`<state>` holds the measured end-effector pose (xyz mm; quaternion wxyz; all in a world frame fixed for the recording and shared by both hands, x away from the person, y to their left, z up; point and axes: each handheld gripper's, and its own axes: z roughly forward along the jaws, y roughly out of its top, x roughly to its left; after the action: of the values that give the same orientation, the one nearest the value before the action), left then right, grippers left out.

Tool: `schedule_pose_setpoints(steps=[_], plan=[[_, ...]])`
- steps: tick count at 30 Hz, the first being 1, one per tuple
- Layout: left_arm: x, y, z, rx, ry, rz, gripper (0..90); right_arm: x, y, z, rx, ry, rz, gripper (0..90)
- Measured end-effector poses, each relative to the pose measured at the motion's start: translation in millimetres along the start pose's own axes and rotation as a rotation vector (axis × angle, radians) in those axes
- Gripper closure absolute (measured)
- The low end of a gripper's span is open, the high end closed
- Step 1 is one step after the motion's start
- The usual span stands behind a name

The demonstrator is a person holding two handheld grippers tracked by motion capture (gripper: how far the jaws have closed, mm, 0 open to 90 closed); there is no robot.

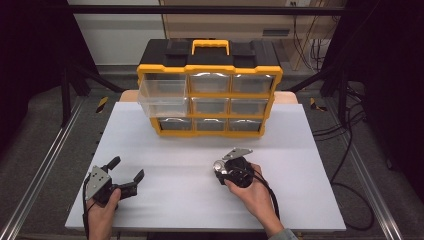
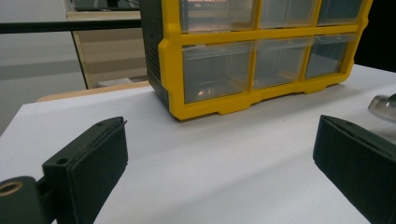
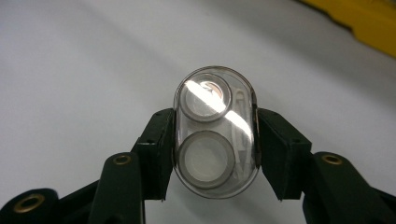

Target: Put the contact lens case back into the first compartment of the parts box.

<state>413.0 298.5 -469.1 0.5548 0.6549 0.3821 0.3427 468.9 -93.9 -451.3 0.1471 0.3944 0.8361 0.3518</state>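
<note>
The right hand-held gripper (image 3: 215, 140) grasps a clear oval plastic case (image 3: 215, 133) above the white desk (image 1: 200, 150), its long axis along the jaws. The left hand-held gripper (image 1: 126, 170) is released. At 12 o'clock stands a yellow-and-black drawer organizer (image 1: 210, 95), one clear drawer (image 1: 162, 95) pulled out.

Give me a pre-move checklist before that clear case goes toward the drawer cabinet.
1. Right gripper shut on the clear case, a jaw on each side: ok.
2. Case centred between the jaws: ok.
3. Left gripper open, holding nothing: ok.
4. Top-left drawer of the cabinet pulled out: ok.
5. That drawer empty: cannot tell.
6. White table bare between case and cabinet: ok.
</note>
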Motion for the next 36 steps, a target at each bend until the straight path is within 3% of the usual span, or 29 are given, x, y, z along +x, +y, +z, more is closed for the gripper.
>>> schedule_pose_setpoints(steps=[4, 10, 32, 36], plan=[[0.9, -0.4, -1.1, -0.007, 0.004, -0.009, 2.7, -2.1, 3.8, -9.5, -0.069, 0.005, 0.015, 49.2], [-0.4, -1.1, -1.8, -0.003, 0.011, -0.005, 2.7, -5.2, 15.3, -23.9, -0.127, 0.005, 0.008, 49.2], [-3.0, -0.2, -3.8, -0.023, -0.003, -0.014, 2.6, -8.6, 80.3, -79.5, -0.244, -0.023, -0.075, 49.2], [-2.6, 0.3, -4.3, -0.031, 0.002, -0.014, 2.5, -9.4, 90.5, -87.0, -0.253, -0.013, -0.072, 49.2]])
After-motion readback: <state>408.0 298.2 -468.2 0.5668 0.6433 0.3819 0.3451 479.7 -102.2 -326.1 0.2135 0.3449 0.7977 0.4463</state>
